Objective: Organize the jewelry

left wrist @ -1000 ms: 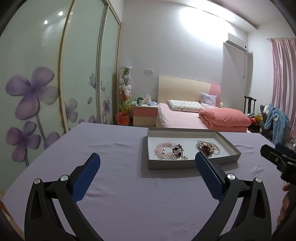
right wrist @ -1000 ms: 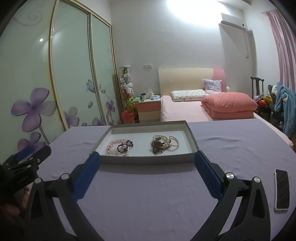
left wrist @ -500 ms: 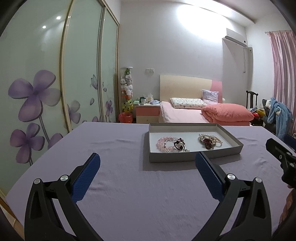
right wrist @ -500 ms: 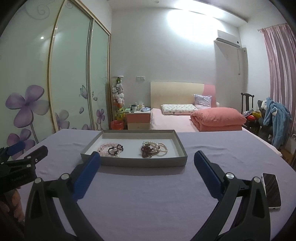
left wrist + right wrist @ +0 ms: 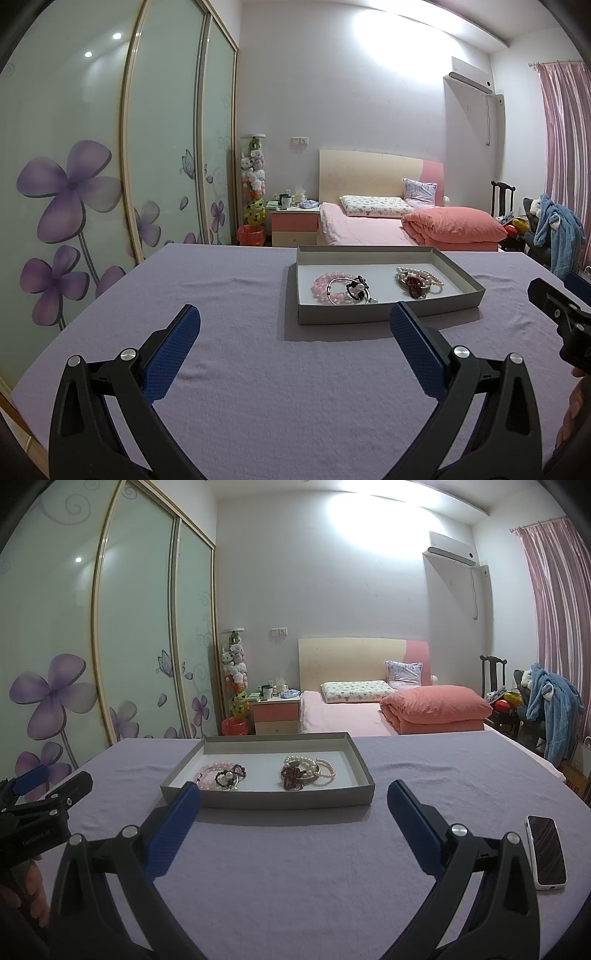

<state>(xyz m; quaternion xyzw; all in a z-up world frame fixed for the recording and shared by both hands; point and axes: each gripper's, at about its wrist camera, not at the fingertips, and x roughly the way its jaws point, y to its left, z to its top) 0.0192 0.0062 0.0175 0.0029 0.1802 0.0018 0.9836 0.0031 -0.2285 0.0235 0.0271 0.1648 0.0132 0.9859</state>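
Note:
A shallow grey box [image 5: 384, 314] [image 5: 273, 800] with a white floor sits on the purple tablecloth. Inside it lie two heaps of jewelry: pink bead bracelets with a dark charm bangle [image 5: 341, 288] [image 5: 221, 774], and pearl strands around a dark red bracelet [image 5: 417, 282] [image 5: 304, 771]. My left gripper [image 5: 295, 332] is open, held low over the cloth in front of the box's left part, nothing between its blue pads. My right gripper [image 5: 293, 806] is open too, just short of the box's near wall and empty.
A white phone [image 5: 546, 851] lies on the cloth at the right, near the table edge. The purple cloth [image 5: 229, 295] stretches bare to the left of the box. Behind the table are a bed [image 5: 406, 225], a nightstand and sliding wardrobe doors.
Both cameras have tipped upward and eased back a little; the box looks lower and flatter in view. Both grippers stay open. The jewelry has not moved.

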